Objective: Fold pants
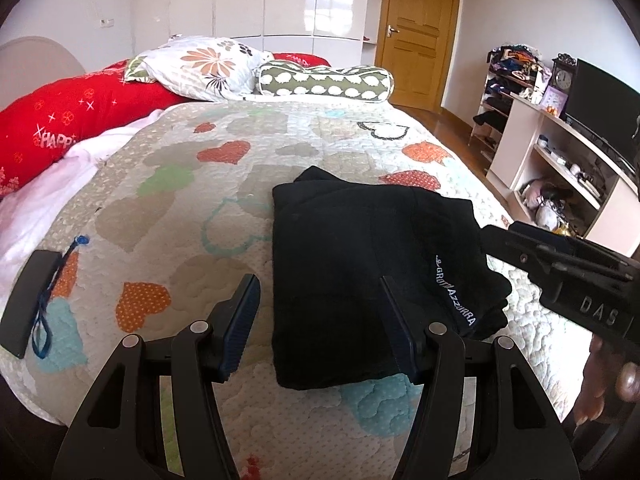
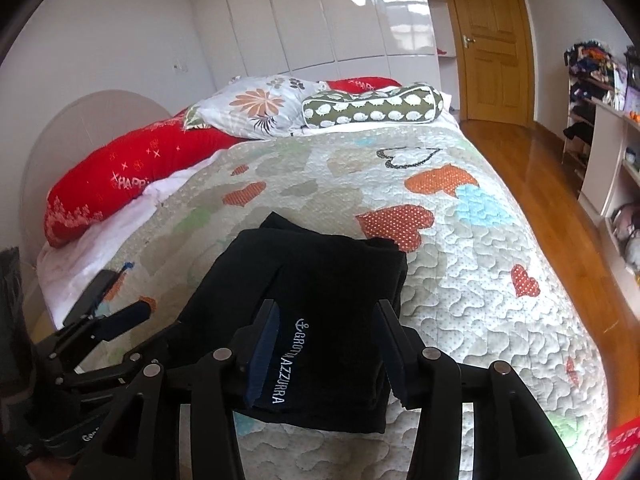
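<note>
Black pants (image 1: 360, 280) lie folded into a compact, roughly rectangular bundle on the bed's quilt (image 1: 192, 216), toward the near edge and right of centre as the left wrist view frames it. White lettering (image 2: 288, 360) runs along one exposed panel of the top layer. The layers at the right edge of the bundle are slightly uneven, with a ruffled hem showing.

Left hand-held gripper (image 1: 320, 324): released, jaws spread wide. One finger hangs over bare quilt, the other over the bundle's near right part. Cannot tell whether that finger touches the cloth.

Right hand-held gripper (image 2: 326, 348): released as well, jaws apart, straddling the lettered panel from above at the near end of the bundle. No cloth pinched between its pads (image 2: 264, 344). In the left wrist view its black body (image 1: 560, 276) sits just beside the bundle's right edge.

Quilt is pale with heart patches in orange, teal and grey. A flat black object with a blue cord (image 1: 28, 300) lies on the quilt well left of the pants. At the head of the bed: red pillow (image 1: 60, 120), floral pillow (image 1: 200, 68), green bolster with white spots (image 1: 324, 82). Wooden door (image 1: 420, 32) beyond; shelving unit (image 1: 560, 160) and dark screen (image 1: 600, 92) along the right wall.
</note>
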A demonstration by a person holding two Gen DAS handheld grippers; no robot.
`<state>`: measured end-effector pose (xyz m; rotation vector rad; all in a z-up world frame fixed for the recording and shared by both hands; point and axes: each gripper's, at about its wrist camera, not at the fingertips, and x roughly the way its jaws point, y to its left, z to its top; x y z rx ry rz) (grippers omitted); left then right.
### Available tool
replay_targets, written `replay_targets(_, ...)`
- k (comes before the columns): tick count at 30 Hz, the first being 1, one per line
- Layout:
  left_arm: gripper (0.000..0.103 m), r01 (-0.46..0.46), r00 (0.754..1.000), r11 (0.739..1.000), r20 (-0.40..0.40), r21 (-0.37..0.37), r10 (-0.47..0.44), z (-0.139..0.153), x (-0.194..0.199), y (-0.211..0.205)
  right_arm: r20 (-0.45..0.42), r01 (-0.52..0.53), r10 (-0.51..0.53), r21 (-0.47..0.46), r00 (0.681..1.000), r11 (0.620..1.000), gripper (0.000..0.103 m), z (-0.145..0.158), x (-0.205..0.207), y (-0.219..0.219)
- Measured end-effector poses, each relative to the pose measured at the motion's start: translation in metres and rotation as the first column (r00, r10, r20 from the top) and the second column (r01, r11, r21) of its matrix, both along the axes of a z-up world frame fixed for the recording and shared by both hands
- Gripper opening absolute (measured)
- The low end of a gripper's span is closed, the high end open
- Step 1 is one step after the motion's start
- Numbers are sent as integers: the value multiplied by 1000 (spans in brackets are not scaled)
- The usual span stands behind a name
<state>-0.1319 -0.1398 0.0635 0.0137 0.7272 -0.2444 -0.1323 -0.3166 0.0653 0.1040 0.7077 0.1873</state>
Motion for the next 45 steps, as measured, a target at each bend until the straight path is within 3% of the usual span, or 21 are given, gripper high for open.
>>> replay_targets(21, 60, -41, 998, 999, 53, 31, 39, 5, -5, 1, -13, 2, -2, -14, 1000, 1000, 47, -4, -1, 4)
replay_targets(45, 60, -80, 997, 997, 19, 24, 79, -2, 3, 5, -17, 15, -15, -46, 1000, 999, 47, -9, 2, 7)
